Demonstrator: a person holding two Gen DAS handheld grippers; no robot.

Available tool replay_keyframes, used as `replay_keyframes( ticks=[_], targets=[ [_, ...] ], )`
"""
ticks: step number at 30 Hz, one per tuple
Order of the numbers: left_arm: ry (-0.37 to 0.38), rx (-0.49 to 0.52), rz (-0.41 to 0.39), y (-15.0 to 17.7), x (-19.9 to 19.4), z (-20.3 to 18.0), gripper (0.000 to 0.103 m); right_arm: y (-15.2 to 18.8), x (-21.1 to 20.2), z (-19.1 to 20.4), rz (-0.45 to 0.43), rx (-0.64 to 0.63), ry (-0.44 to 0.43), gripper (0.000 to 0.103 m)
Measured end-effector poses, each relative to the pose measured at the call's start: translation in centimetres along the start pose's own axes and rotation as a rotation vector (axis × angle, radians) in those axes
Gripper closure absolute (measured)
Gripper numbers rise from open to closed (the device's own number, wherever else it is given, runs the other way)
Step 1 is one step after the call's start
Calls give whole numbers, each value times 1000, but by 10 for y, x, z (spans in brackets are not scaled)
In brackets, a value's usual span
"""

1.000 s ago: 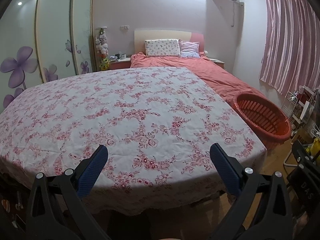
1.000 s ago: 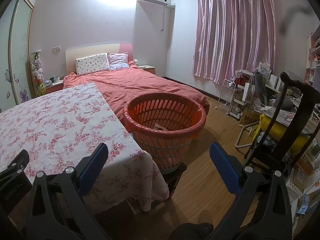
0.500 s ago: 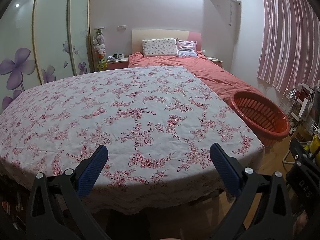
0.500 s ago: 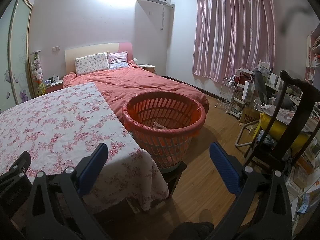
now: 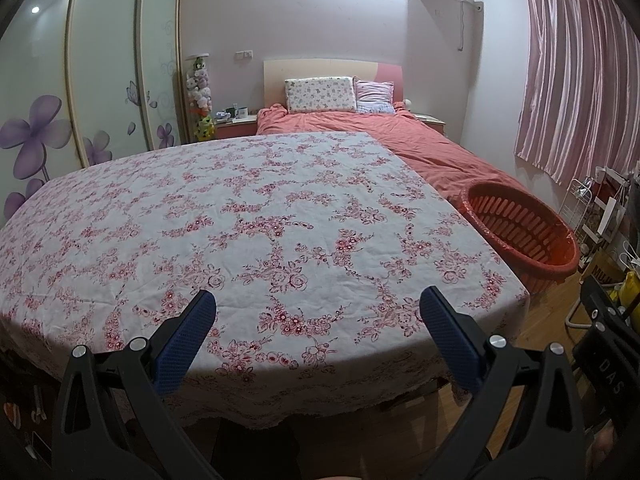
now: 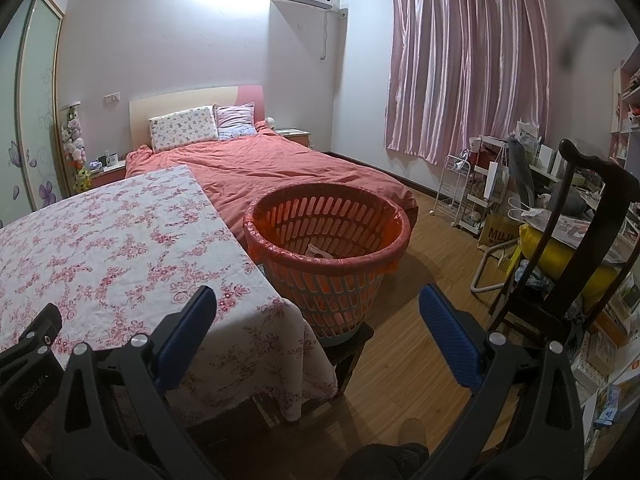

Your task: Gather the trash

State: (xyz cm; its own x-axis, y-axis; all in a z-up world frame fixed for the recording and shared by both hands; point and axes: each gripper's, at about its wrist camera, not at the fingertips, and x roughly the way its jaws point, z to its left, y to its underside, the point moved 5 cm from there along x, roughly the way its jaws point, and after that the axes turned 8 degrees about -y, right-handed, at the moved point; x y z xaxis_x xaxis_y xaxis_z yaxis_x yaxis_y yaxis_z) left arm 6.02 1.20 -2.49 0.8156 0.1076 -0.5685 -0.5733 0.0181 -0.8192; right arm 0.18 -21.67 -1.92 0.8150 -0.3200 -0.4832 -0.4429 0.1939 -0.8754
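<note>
Trash basket (image 6: 328, 256): a round orange basket with slotted sides and an orange liner folded over its rim. It stands just beside the right-hand corner of a table, between the table and the foot of a bed. Inside it lies one pale scrap of trash (image 6: 316, 250), near the bottom.

The table (image 5: 240, 216) is covered by a white cloth printed with red flowers. In the left wrist view the basket (image 5: 520, 228) shows at the far right, past the table's edge.

The left gripper (image 5: 318, 320) hovers over the near edge of the table, its blue-padded fingers spread wide apart with nothing between them. The right gripper (image 6: 318, 320) hangs above the table corner and the wooden floor (image 6: 416, 280), facing the basket. Its fingers are also spread wide and hold nothing.

Behind the table is the bed (image 6: 280, 168) with a salmon-pink cover and two pillows. Pink curtains (image 6: 468, 64) hang on the right wall. A dark wooden chair (image 6: 576, 240) stands at the far right.
</note>
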Motion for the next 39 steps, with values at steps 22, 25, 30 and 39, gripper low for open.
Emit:
replay_keyframes(
  ticks=[22, 25, 30, 39],
  targets=[
    [1, -1, 3, 0, 0, 0, 3, 4, 2, 3, 10, 6, -4, 4],
    [1, 0, 3, 0, 0, 0, 3, 5, 2, 4, 10, 7, -4, 4],
    [1, -1, 3, 1, 0, 1, 3, 6, 3, 5, 16, 7, -6, 4],
    [1, -1, 3, 0, 0, 1, 3, 7, 3, 6, 18, 8, -7, 4]
  ],
)
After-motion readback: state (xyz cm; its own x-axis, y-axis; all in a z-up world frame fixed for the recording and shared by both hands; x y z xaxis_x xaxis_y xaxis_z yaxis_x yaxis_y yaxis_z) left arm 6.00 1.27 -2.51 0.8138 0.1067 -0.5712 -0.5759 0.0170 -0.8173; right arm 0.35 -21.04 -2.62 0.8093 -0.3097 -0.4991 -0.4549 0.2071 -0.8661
